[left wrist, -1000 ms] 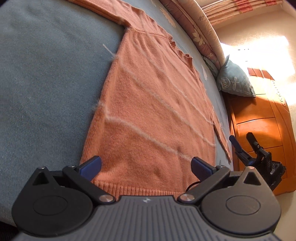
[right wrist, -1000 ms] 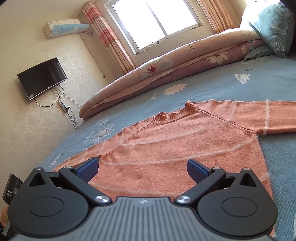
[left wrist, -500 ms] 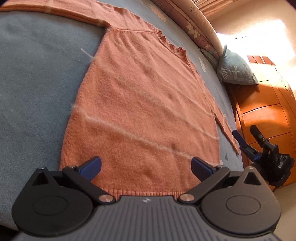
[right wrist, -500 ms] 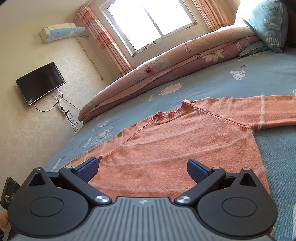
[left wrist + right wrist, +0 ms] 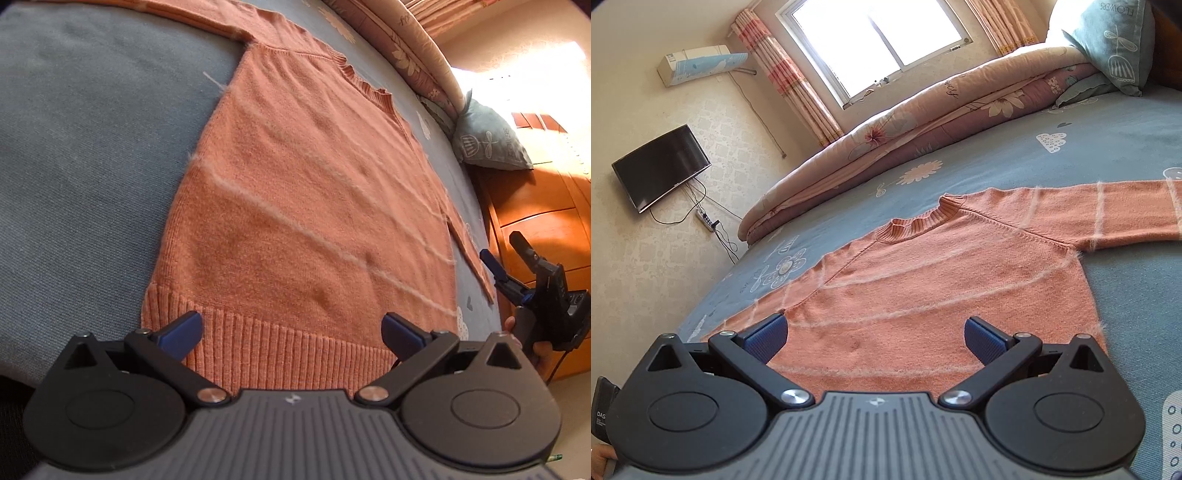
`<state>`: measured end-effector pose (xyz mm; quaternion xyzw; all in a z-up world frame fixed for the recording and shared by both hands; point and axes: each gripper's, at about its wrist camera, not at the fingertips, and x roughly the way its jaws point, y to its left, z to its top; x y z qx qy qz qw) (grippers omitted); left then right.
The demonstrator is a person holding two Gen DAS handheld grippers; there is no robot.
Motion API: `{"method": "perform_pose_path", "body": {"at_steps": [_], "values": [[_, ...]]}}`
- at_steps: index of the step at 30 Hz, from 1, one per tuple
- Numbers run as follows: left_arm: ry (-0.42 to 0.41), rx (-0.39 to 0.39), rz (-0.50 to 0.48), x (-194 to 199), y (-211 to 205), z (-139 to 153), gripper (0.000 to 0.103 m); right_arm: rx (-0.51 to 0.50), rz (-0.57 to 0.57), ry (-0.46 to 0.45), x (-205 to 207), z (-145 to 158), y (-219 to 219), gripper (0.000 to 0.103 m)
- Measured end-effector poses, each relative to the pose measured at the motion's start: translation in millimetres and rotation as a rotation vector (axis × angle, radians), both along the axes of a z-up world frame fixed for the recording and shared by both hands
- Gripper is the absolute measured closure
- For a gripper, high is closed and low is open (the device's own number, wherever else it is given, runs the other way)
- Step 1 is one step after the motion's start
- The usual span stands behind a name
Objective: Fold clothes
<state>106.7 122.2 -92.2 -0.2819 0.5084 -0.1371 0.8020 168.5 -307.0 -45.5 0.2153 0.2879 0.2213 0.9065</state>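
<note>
**Orange knit sweater laid flat, no fold begun**

Orange knitted sweater with pale fuzzy stripes (image 5: 314,206) lies spread face-up on the blue printed bedsheet (image 5: 85,155), both sleeves extended sideways. Its long axis runs from the ribbed hem (image 5: 266,347), nearest the left gripper, to the ribbed collar (image 5: 919,223), which points toward the rolled floral quilt (image 5: 923,122) along the far edge of the bed.

Left gripper (image 5: 291,328): jaws spread wide, nothing between them, poised over the hem. Right gripper (image 5: 875,334): jaws likewise spread and empty, poised over the body near one side seam; in the left wrist view it sits off the bed's edge beside the orange wooden cabinet (image 5: 535,218).

Assessment: the step in hand appears to be the approach for a first grasp. Recommended practice: pinch both layers of the knit at matching points, lift evenly, and carry the fabric over without dragging, since loose knit stretches and wrinkles readily. Sleeves probably need folding inward first.
</note>
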Motion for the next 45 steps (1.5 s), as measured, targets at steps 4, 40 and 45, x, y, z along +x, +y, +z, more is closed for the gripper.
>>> {"method": "perform_pose_path", "body": {"at_steps": [4,40,45], "values": [[-0.144,0.199,-0.068,-5.8,-43.6,17.8,0.001,-0.034,0.017,0.014,-4.8,-2.7,-23.9,0.0],[-0.162,0.344,-0.105,-28.1,-103.5,0.5,0.001,0.192,-0.193,0.397,-129.3,-71.6,-71.4,0.0],[-0.203,0.305,-0.067,-37.4,-93.0,21.9,0.001,0.216,-0.192,0.365,-134.8,-61.9,-60.6,0.0]]}}
